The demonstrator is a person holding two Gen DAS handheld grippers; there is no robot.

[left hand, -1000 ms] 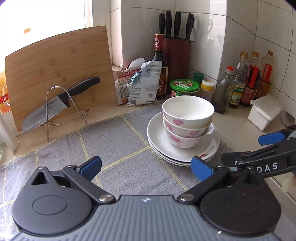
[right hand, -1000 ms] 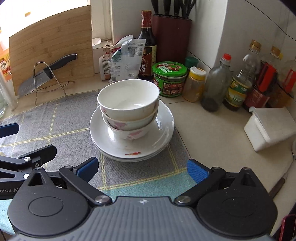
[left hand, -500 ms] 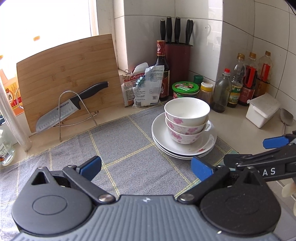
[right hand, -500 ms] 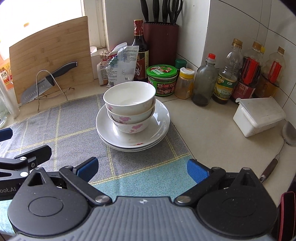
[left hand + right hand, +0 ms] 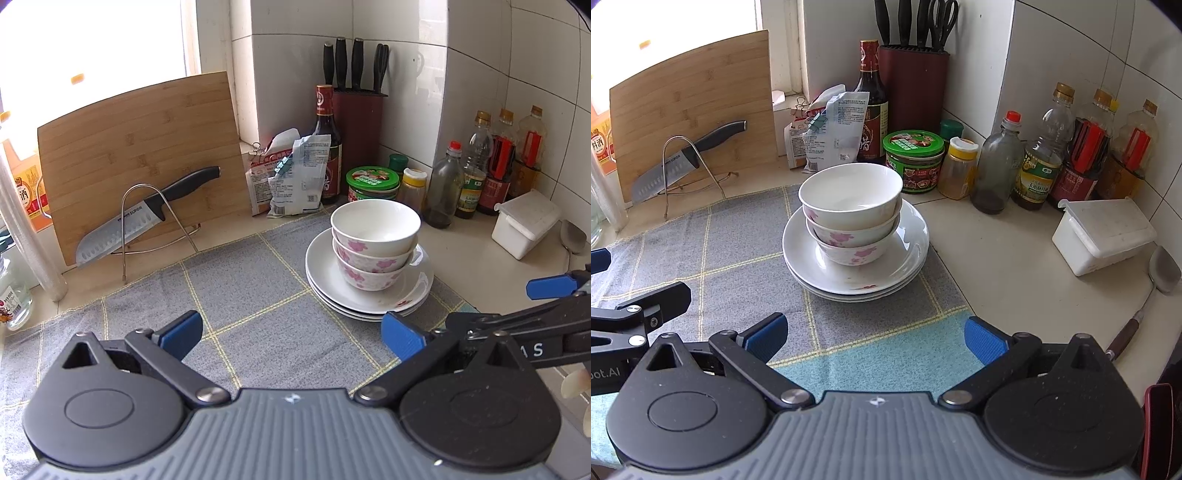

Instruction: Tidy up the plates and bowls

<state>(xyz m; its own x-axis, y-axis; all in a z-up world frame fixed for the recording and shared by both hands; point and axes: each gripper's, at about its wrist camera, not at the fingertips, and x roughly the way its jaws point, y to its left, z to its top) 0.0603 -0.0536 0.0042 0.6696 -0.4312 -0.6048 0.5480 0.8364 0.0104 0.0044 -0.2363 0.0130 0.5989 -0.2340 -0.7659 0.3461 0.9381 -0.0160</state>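
Note:
Three white bowls with pink flowers (image 5: 373, 247) (image 5: 851, 214) are nested and stand on a stack of white plates (image 5: 325, 273) (image 5: 908, 258) on a grey checked cloth. My left gripper (image 5: 291, 336) is open and empty, low over the cloth, in front and left of the stack. My right gripper (image 5: 875, 338) is open and empty, in front of the stack over the cloth's teal edge. Each gripper shows at the edge of the other's view.
A bamboo cutting board (image 5: 140, 147) and a knife on a wire stand (image 5: 147, 218) are at the back left. Bottles, jars and a knife block (image 5: 912, 81) line the tiled wall. A white lidded box (image 5: 1104, 236) and a spatula (image 5: 1160, 273) lie on the counter at right.
Both grippers have pulled back and up from the stack, which now looks smaller and farther. The bowls and plates have not moved.

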